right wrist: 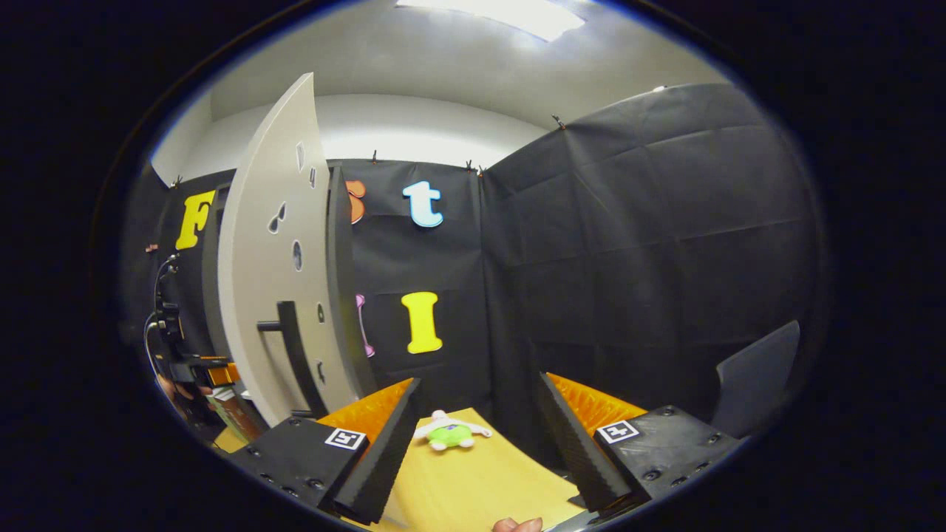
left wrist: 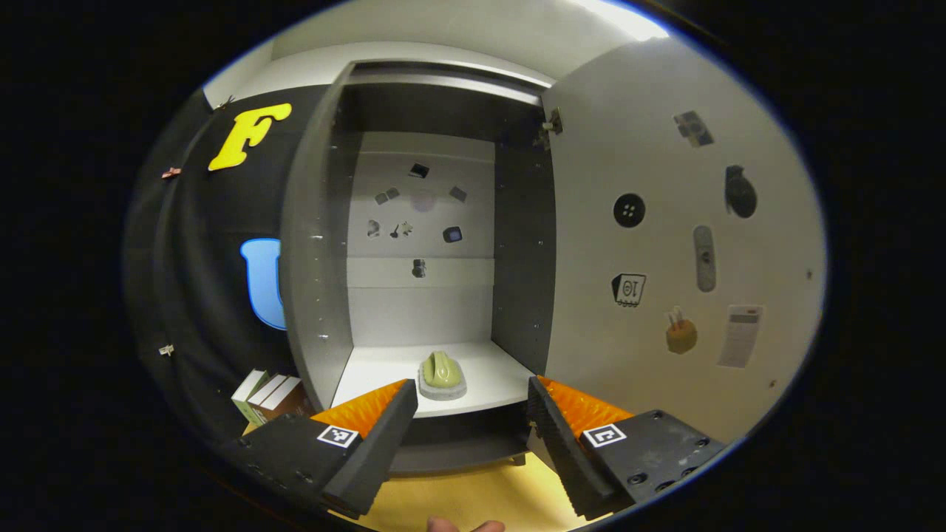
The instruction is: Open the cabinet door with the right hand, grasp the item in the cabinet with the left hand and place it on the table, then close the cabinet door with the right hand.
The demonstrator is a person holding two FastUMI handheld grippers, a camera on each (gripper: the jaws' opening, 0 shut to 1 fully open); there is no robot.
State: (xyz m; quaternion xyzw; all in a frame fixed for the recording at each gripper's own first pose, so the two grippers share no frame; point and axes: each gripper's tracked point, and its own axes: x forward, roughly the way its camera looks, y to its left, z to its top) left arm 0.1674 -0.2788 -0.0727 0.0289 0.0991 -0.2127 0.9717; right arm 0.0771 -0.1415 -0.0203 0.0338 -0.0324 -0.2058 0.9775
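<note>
Yellow table runs under our cabinet, whose door hangs wide open. We see the green item on the bottom shelf, untouched. Left gripper is spread before it; right gripper is spread too, near a toy.

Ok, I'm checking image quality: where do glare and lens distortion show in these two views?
Left gripper view: ceiling light blows out at the top, the open cabinet door bulges outward, and the green item on the shelf stays sharp. Right gripper view: ceiling light glares, and the door curves strongly.
</note>
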